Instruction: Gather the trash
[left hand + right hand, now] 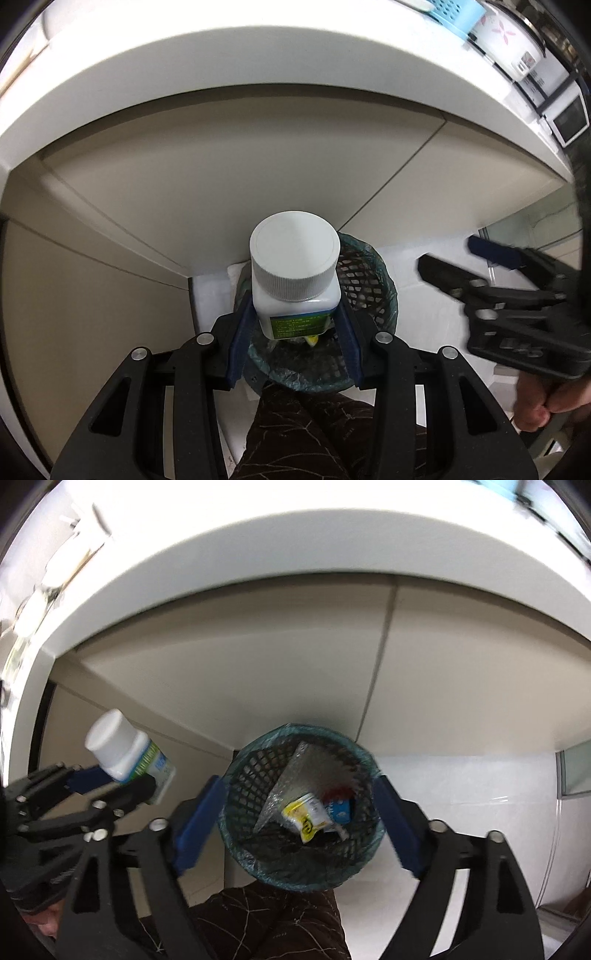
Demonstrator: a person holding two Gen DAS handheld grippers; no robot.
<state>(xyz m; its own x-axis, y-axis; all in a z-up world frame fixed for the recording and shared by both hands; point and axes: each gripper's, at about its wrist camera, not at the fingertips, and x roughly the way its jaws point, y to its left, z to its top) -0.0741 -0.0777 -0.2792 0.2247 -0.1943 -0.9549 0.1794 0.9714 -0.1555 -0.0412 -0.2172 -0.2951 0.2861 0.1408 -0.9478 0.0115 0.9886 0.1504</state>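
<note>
Several scraps already down in bin (301,812), centre frame; right gripper (295,827) wide open, empty; left gripper (293,328) clamps white bottle (295,280), drop pending.

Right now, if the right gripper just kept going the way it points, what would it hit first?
Probably the bin. The right gripper is open and aimed down into its mouth, so it would likely meet the wrappers inside, though depth is hard to judge.

A white bottle (294,273) with a ribbed cap and green label hangs upright above the lined mesh bin (301,808) holding wrappers (306,818).
</note>
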